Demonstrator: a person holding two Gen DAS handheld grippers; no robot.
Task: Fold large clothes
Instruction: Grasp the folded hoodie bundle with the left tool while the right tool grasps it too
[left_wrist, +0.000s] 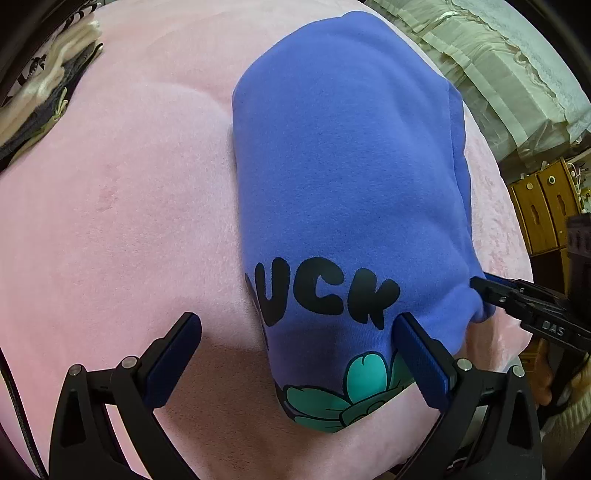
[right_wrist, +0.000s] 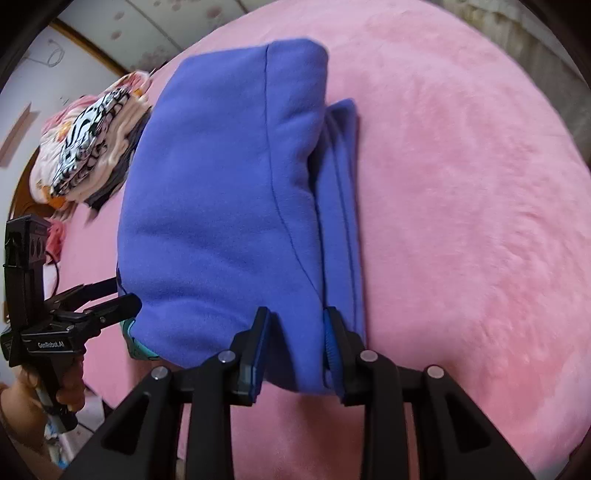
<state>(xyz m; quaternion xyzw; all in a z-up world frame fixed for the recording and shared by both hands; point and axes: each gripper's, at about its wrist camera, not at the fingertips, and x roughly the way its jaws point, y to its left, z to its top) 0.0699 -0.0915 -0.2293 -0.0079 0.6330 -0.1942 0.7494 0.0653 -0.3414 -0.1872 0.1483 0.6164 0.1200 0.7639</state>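
Sweatshirt (left_wrist: 343, 177), blue and folded, lies on the pink blanket (left_wrist: 110, 221). The right gripper (right_wrist: 295, 347) is clamped on its near edge. The left gripper (left_wrist: 299, 354) stands wide apart around the printed corner, one finger (left_wrist: 421, 358) seemingly touching cloth.

A home bedroom, pink plush blanket (right_wrist: 461, 192) spread over a bed, stack of folded clothes (right_wrist: 85, 147) near its far corner, pale lace-edged bedding (left_wrist: 509, 62) alongside, wooden cabinets (left_wrist: 543, 206) beyond the bed's edge
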